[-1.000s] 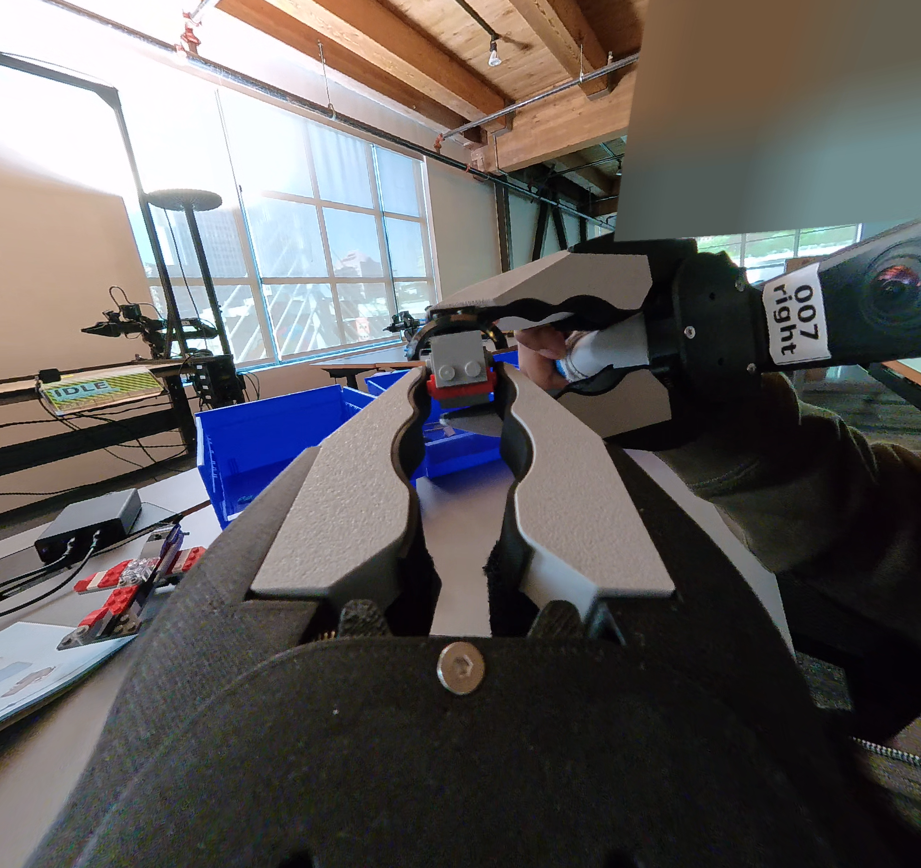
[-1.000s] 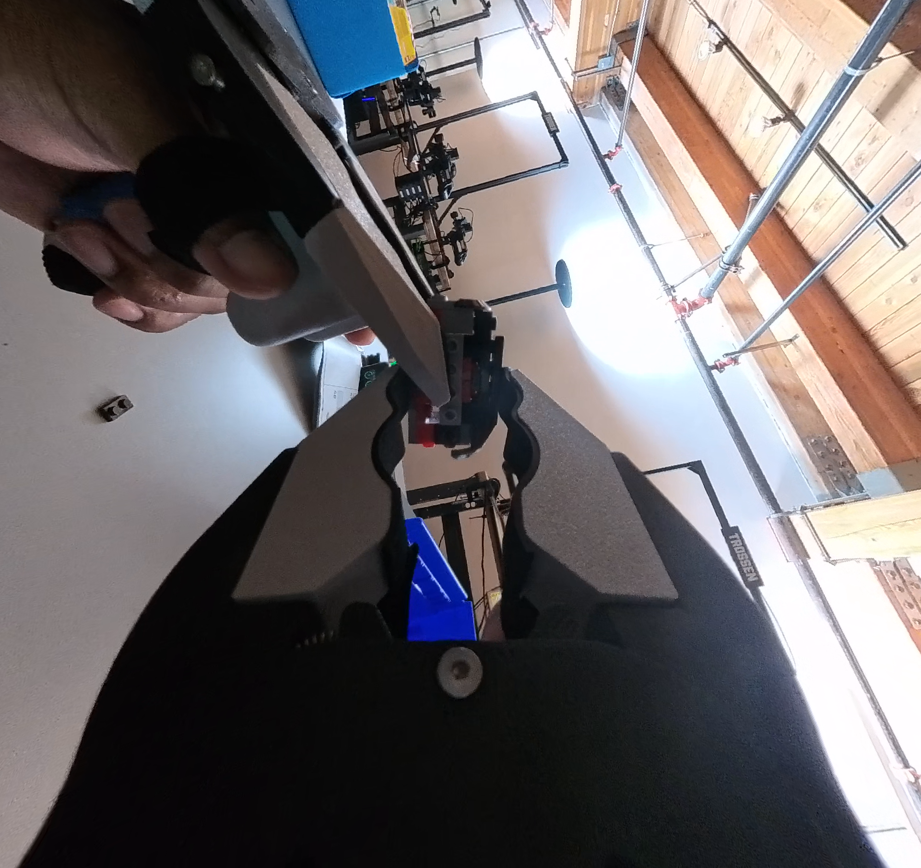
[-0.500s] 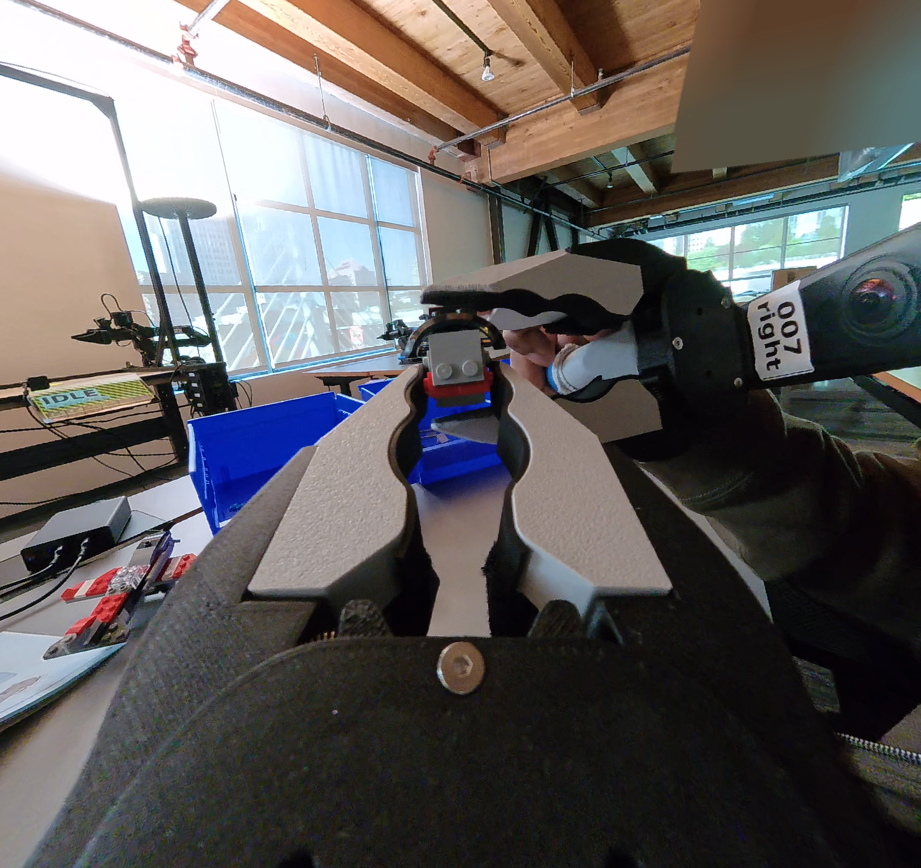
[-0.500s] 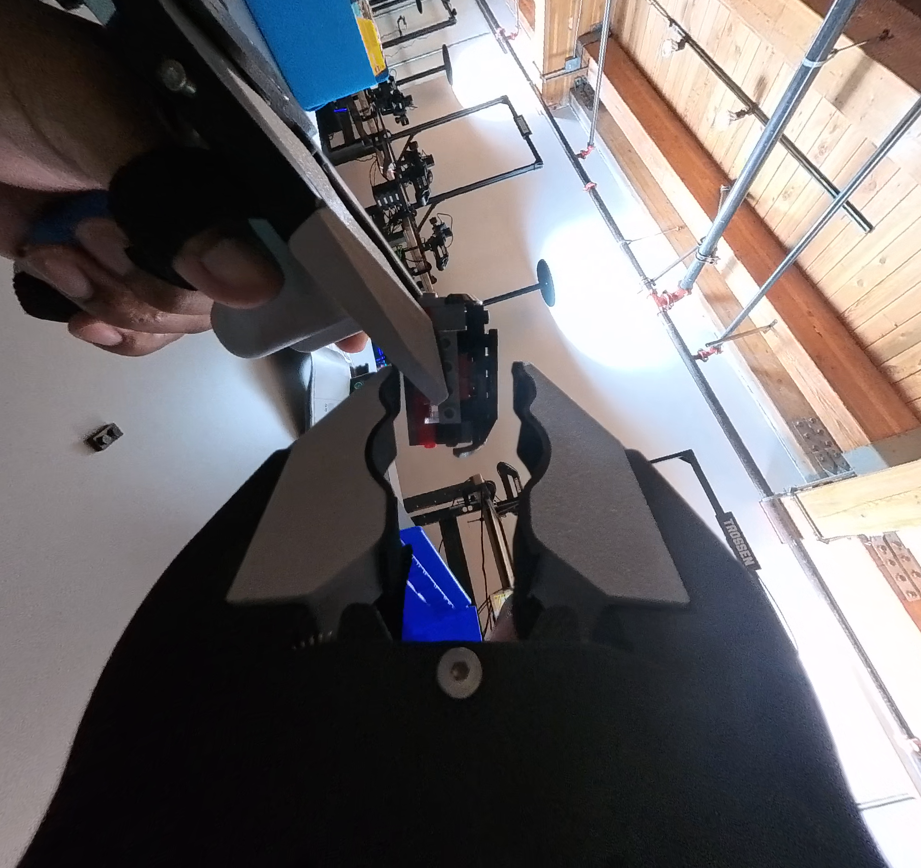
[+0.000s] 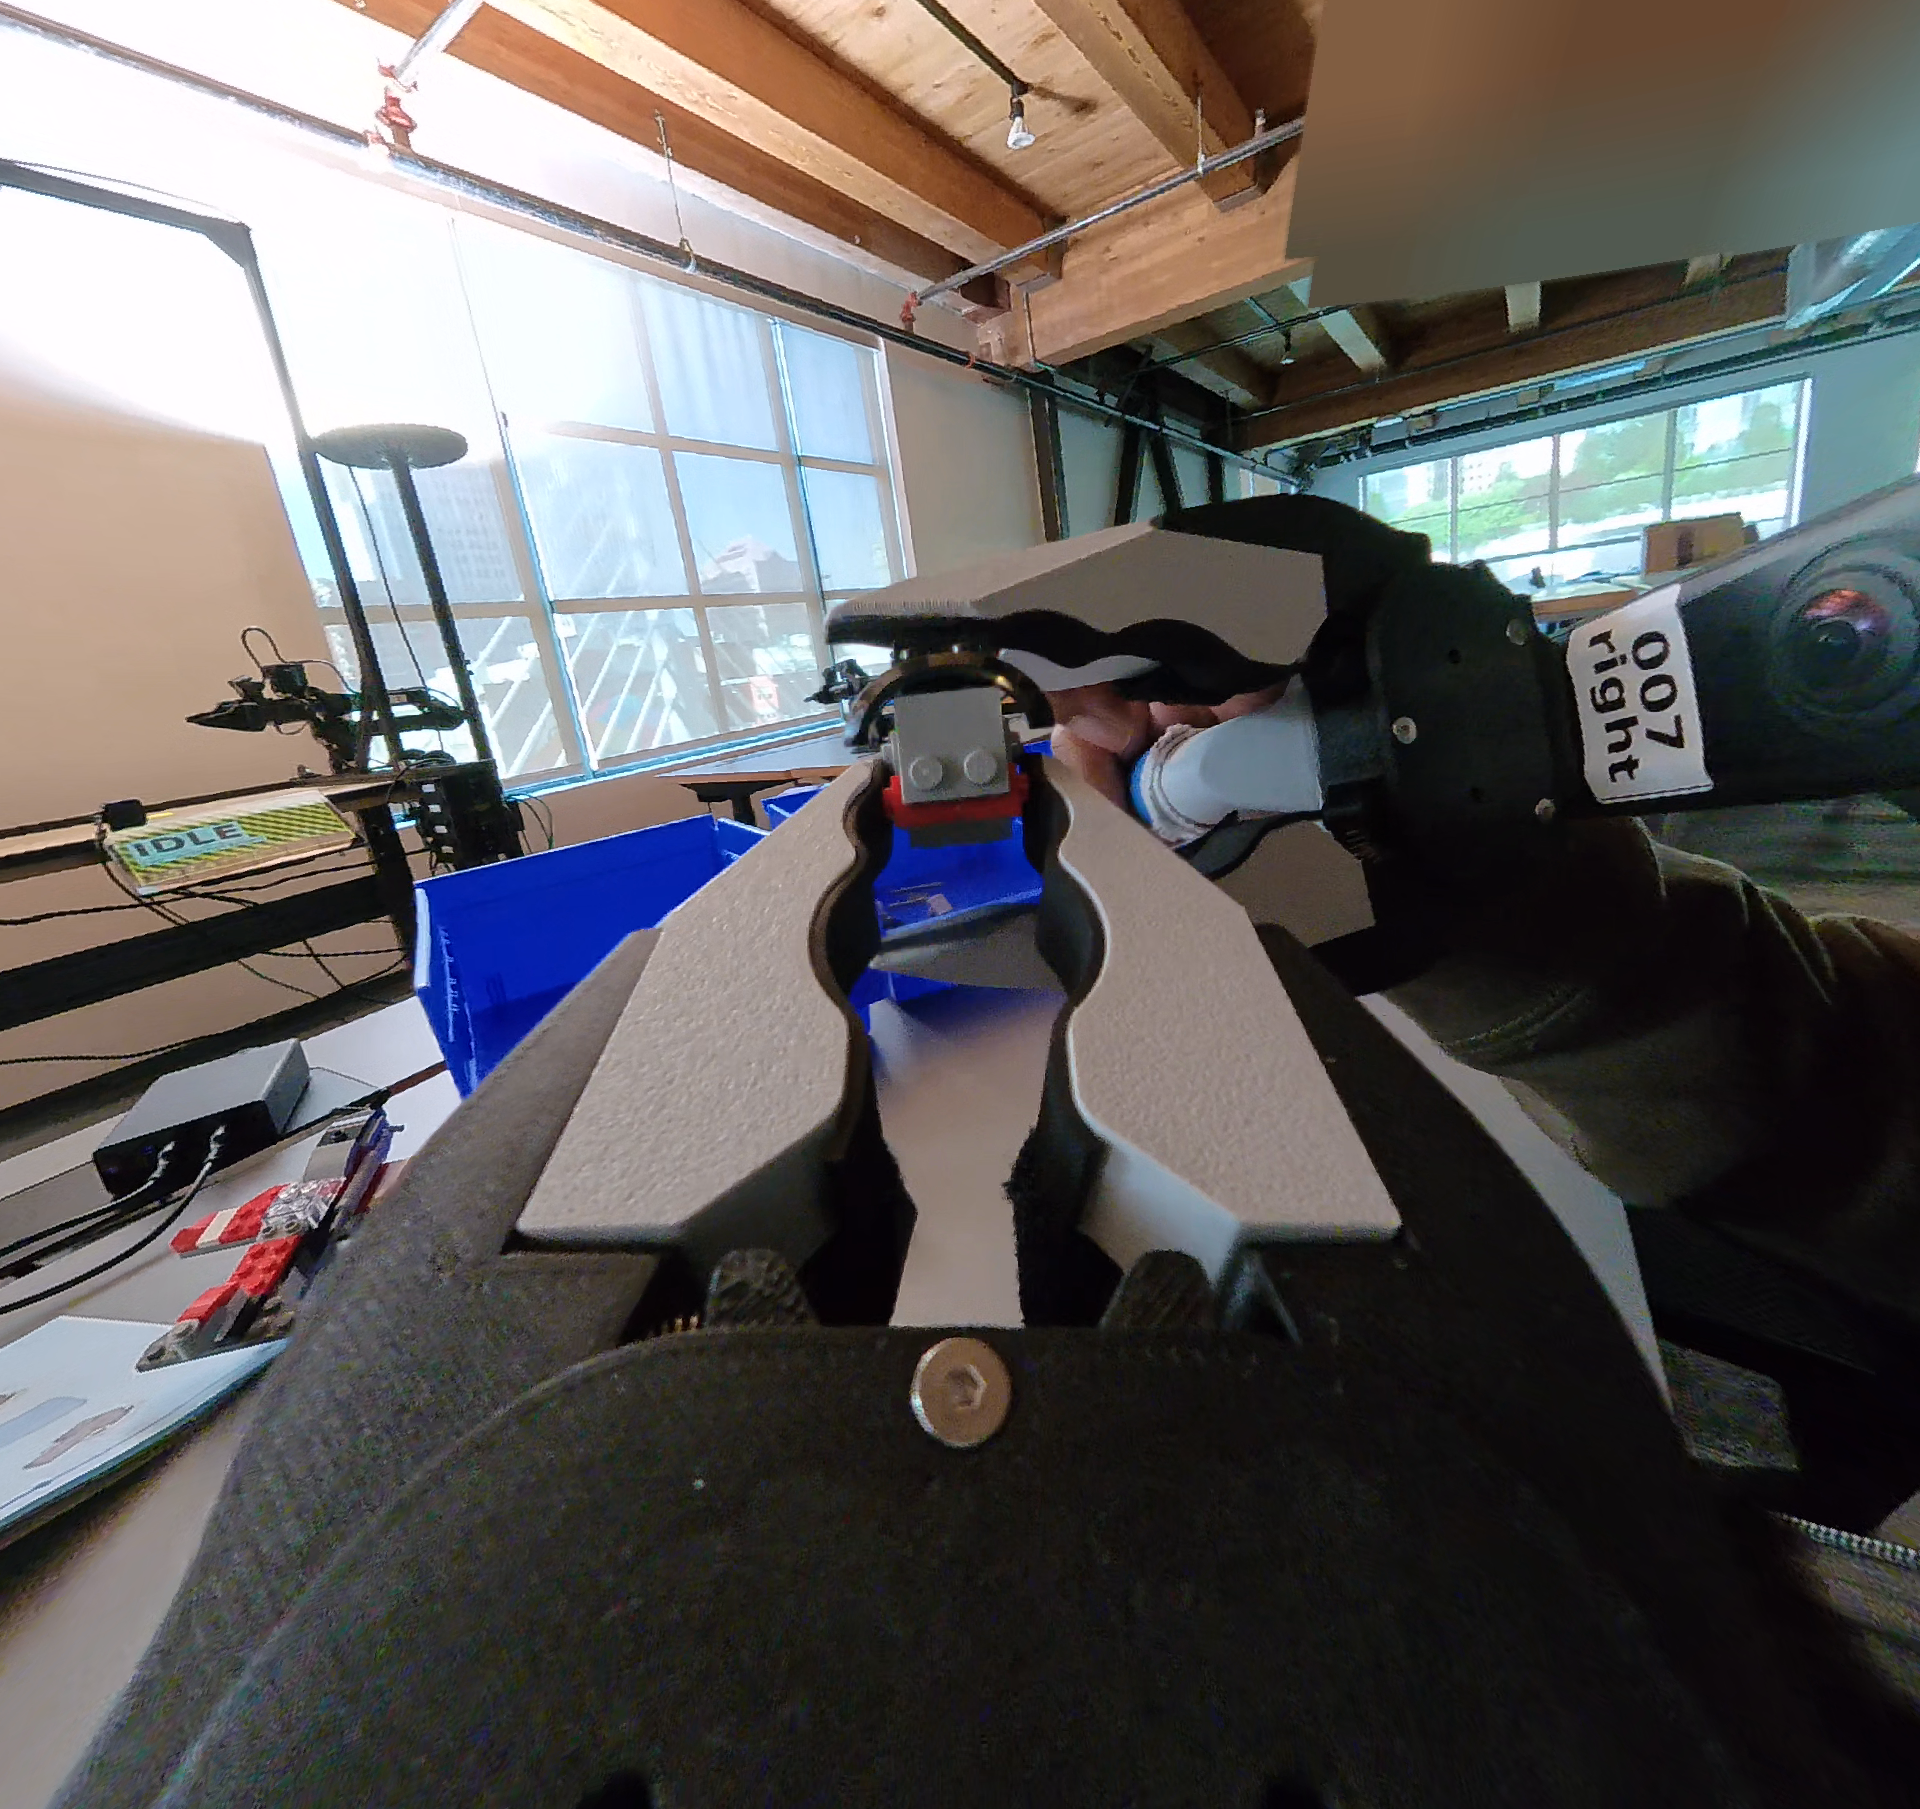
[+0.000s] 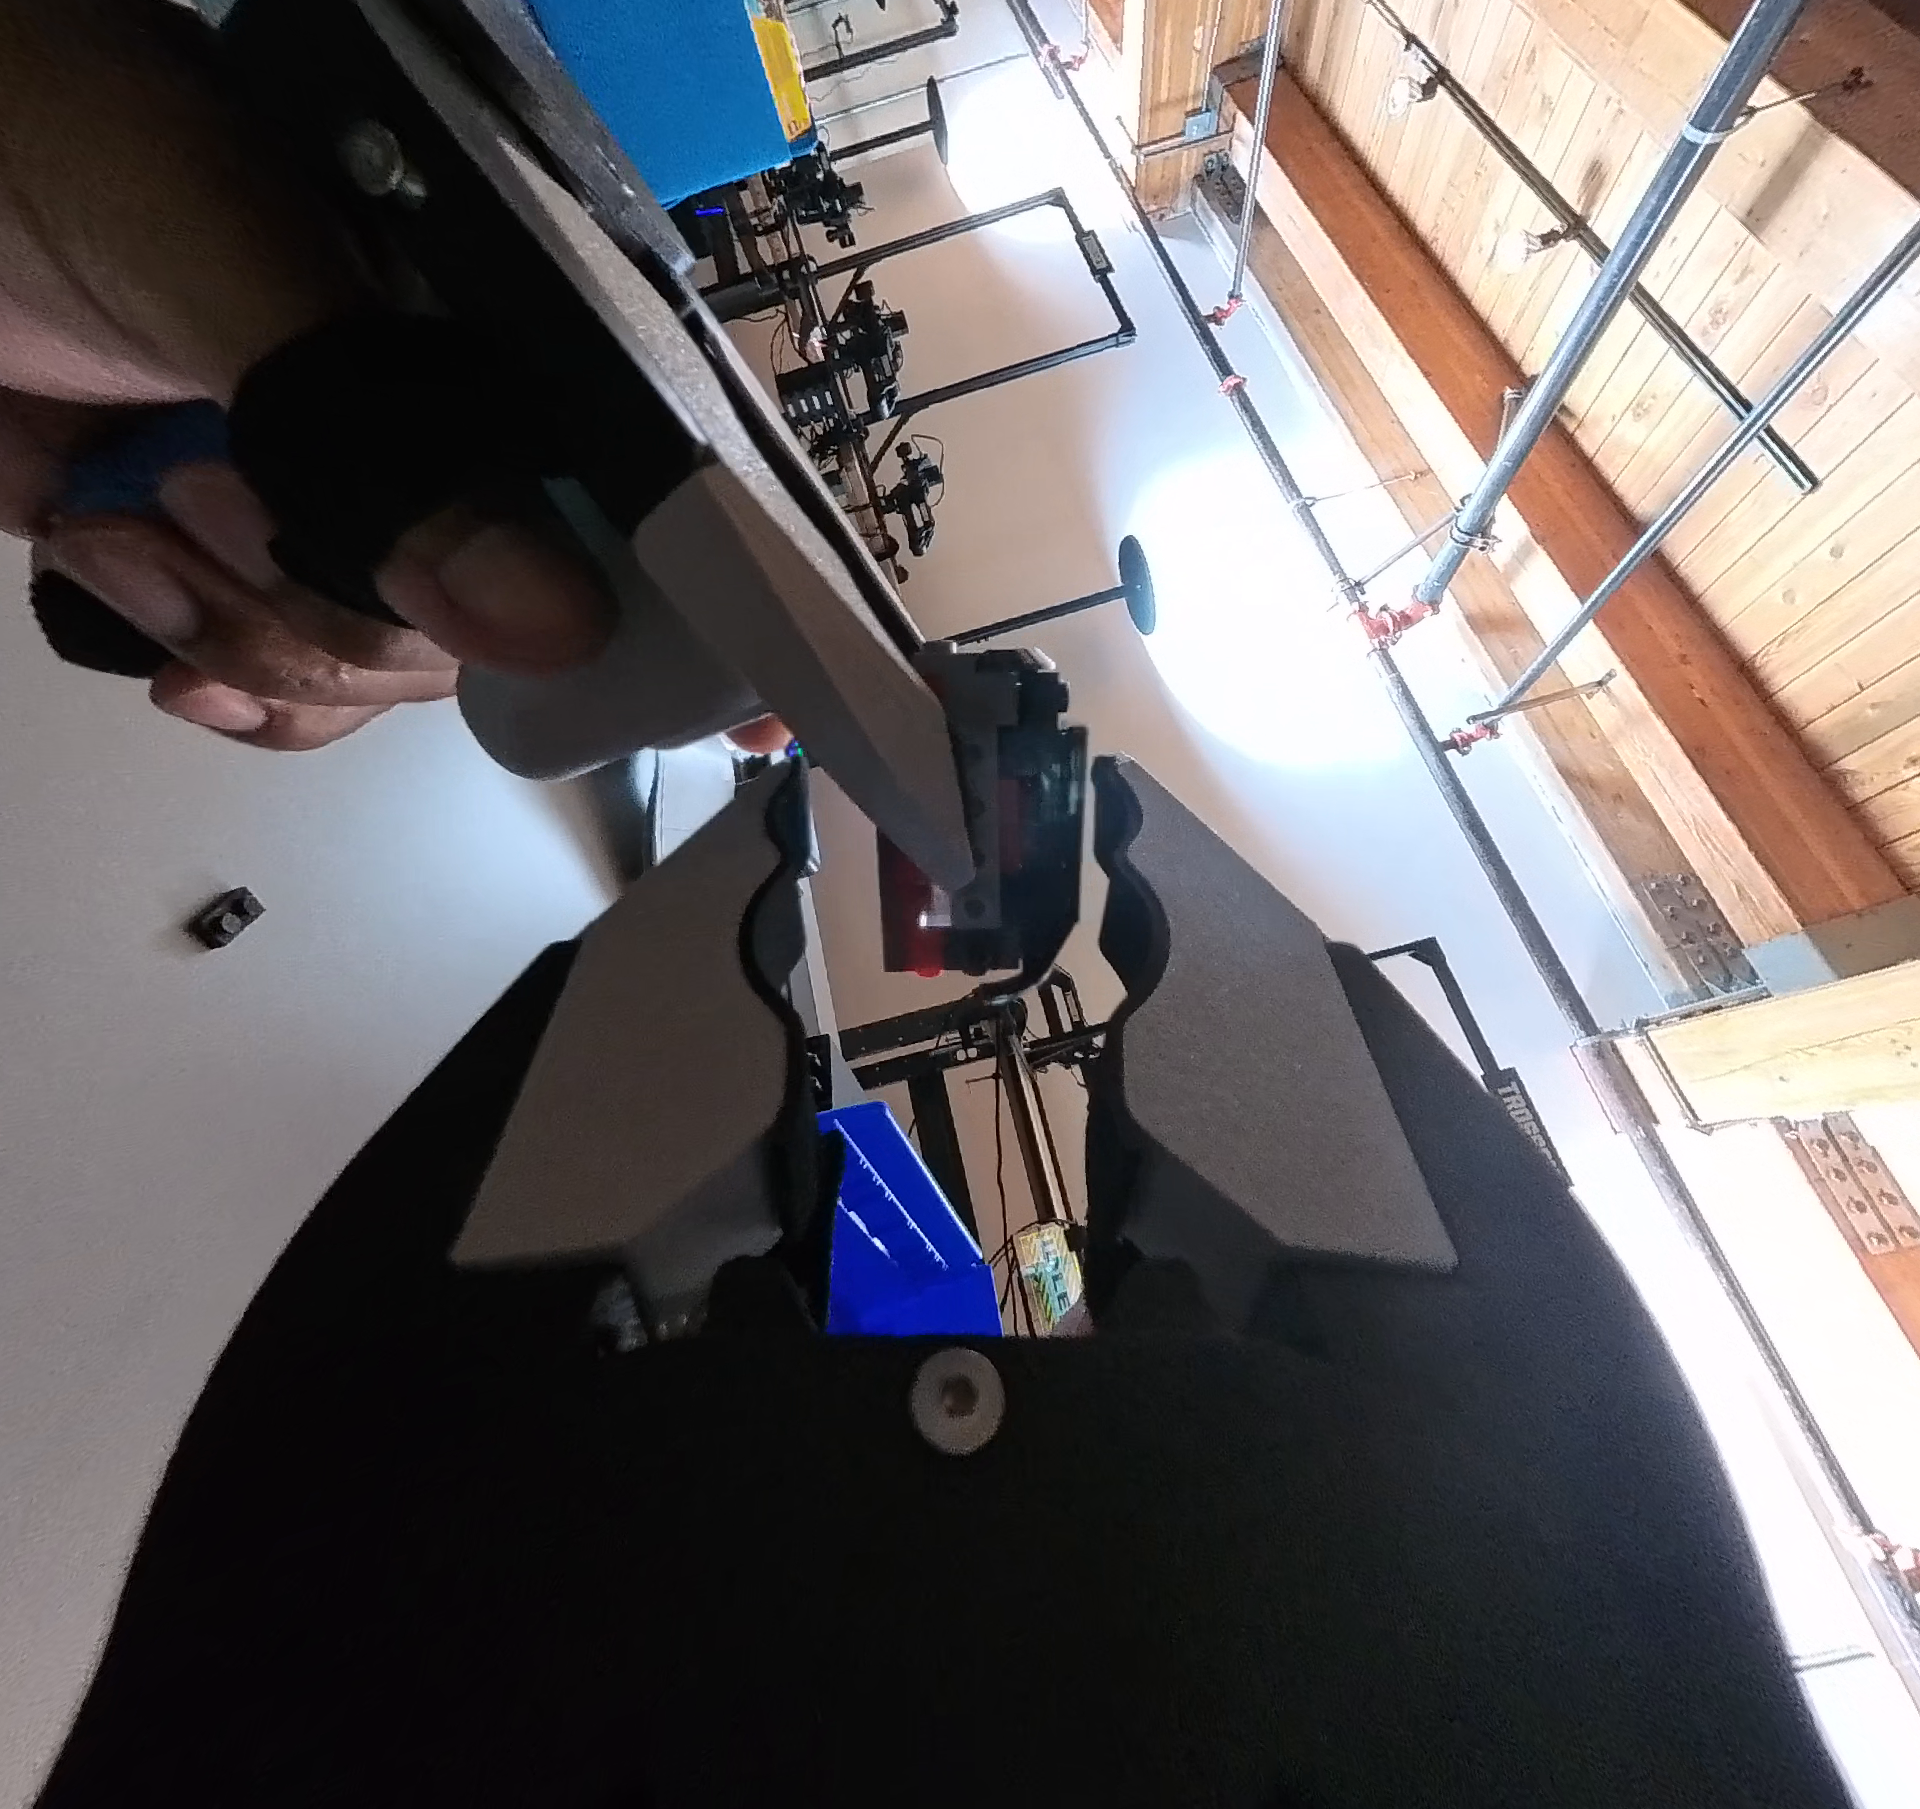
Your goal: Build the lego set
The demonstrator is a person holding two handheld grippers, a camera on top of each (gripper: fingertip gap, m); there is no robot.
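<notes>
My left gripper (image 5: pixel 951 788) is shut on a small brick assembly (image 5: pixel 948 772) of grey, red and black pieces and holds it up in the air. The right gripper's fingers (image 5: pixel 1122 596) stand above and below that assembly in the left wrist view. In the right wrist view my right gripper (image 6: pixel 951 824) is open. The assembly (image 6: pixel 1029 824) stands between its pads with a gap on both sides. The left gripper's finger (image 6: pixel 810 679) reaches in from the upper left, with a hand behind it.
Blue bins (image 5: pixel 582 928) stand on the table beyond the grippers. A black box (image 5: pixel 208 1115), a red brick model (image 5: pixel 260 1250) and a printed sheet (image 5: pixel 83 1416) lie at the left. A small dark brick (image 6: pixel 223 918) lies alone on the white table. The grippers are tip to tip, or close to it.
My right gripper's jaws have opened step by step and come off the brick assembly. The left gripper has kept its hold on the assembly, nearly still.
</notes>
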